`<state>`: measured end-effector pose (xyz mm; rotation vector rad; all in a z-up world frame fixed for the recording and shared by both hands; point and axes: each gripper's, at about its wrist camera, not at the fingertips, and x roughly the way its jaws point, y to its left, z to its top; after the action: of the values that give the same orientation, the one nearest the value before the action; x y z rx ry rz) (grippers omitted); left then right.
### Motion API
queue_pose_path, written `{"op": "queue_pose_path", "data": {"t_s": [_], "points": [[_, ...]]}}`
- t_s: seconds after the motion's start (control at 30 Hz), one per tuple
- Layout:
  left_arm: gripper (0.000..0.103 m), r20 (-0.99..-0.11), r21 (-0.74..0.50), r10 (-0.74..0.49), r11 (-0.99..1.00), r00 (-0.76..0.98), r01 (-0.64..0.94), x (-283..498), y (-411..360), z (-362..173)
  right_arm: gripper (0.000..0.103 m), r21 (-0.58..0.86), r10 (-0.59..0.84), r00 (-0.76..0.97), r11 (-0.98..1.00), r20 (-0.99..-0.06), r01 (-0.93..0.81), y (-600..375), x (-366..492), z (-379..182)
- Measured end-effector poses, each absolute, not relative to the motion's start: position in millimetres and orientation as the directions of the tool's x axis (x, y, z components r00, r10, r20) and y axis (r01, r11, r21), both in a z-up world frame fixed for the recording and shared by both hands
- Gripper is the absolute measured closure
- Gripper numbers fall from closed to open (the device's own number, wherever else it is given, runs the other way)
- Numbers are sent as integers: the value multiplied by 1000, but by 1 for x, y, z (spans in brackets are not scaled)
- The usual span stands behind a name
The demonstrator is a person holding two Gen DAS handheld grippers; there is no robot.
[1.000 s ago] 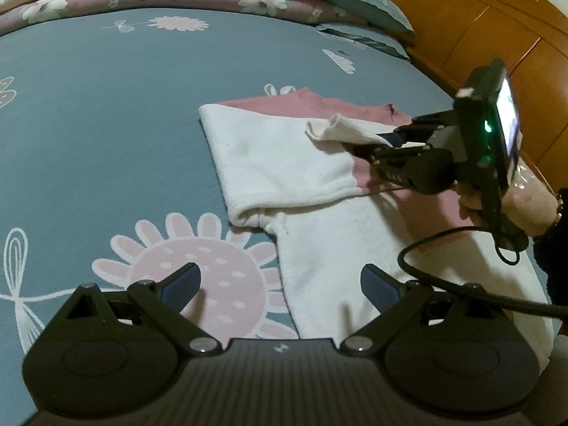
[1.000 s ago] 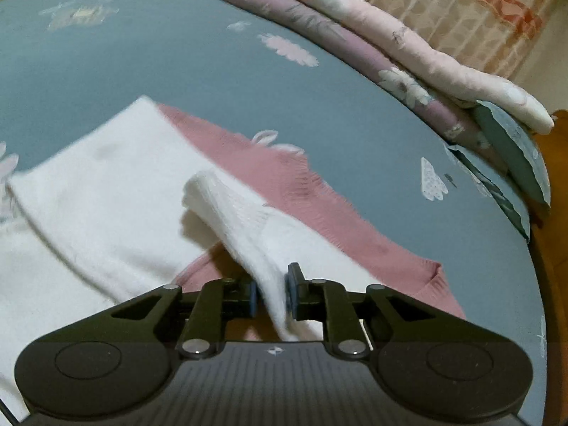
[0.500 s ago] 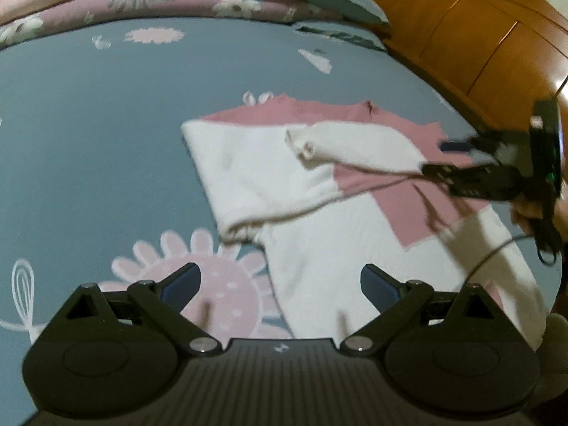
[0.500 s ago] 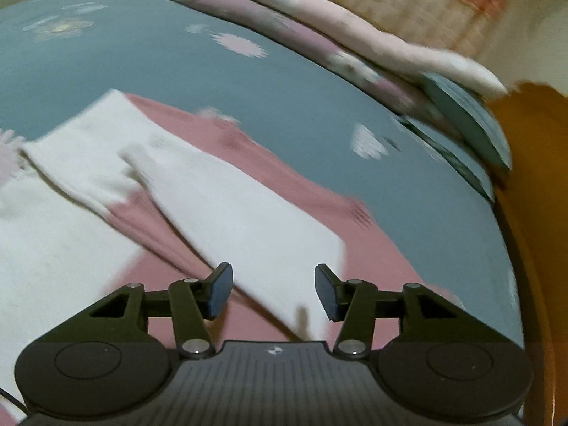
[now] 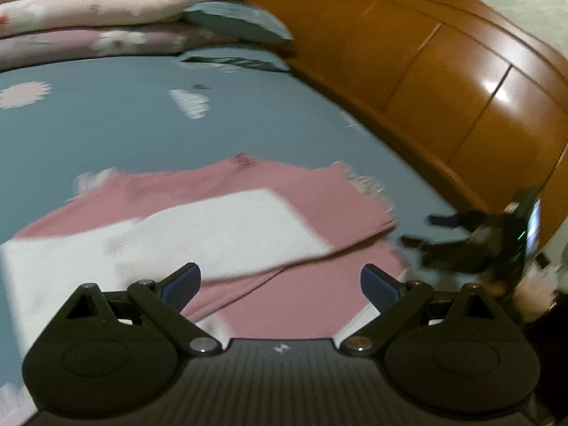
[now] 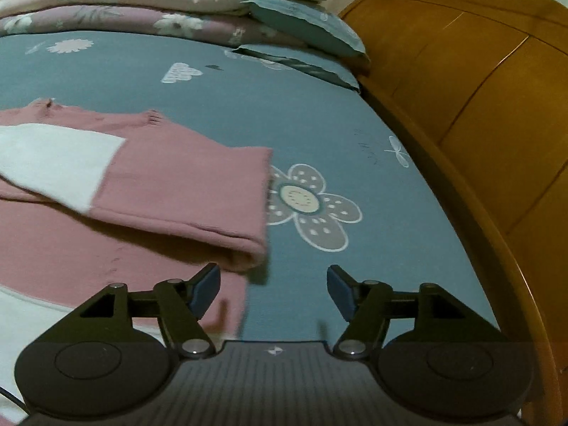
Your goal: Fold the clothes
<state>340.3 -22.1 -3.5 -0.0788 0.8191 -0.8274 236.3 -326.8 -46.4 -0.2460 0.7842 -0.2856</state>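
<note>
Both pairs of fingers are spread wide with nothing between them. On the left gripper [image 5: 280, 280] the blue-padded fingertips [image 5: 181, 282] hang above the pink and white knit sweater [image 5: 248, 227], which lies flat on the grey-blue flower-printed bedsheet [image 5: 106, 124]. One sleeve [image 5: 227, 227], pink at the shoulder and white toward the cuff, is folded across the pink chest of the garment; the left wrist view is smeared by motion, so the sleeve's edges are soft and its cuff end cannot be made out clearly.

In the right wrist view the right gripper [image 6: 273, 285] is released too, its fingers [image 6: 204, 285] apart over the sheet [image 6: 319, 113] just off the sweater's [image 6: 149, 177] side edge. The left-hand pad sits near the rolled fold at the shoulder [image 6: 241, 255], where the sleeve turns back over the body; it seems to be just clear of the cloth, though the angle leaves that uncertain. A large grey flower print [image 6: 305, 206] lies on the sheet right beside that fold.

From the left wrist camera the right gripper [image 5: 426, 229] appears blurred at the far right, beyond the sweater's edge, fingers parted.

At the head of the bed a stack of folded floral quilts [image 6: 142, 3] and a grey-blue pillow [image 6: 309, 25] rest against the curved orange-brown wooden headboard [image 6: 479, 88].
</note>
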Motion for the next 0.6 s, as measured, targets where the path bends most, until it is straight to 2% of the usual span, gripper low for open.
{"op": "queue_pose_path", "data": {"t_s": [0.13, 0.33, 0.43, 0.6], "points": [[7, -590, -419, -729, 643, 346, 641, 360, -69, -6, 31, -312, -284, 711, 945, -644, 95, -333, 243, -58], [7, -550, -502, -789, 574, 274, 647, 393, -140, -19, 31, -403, -324, 751, 911, -575, 85, -340, 259, -71], [7, -532, -540, -813, 541, 237, 644, 405, -178, -30, 21, -399, -353, 749, 908, -561, 129, -348, 256, -77], [7, -539, -558, -821, 515, 188, 651, 423, -244, -64, 21, -372, -365, 757, 912, -542, 173, -358, 243, -85]]}}
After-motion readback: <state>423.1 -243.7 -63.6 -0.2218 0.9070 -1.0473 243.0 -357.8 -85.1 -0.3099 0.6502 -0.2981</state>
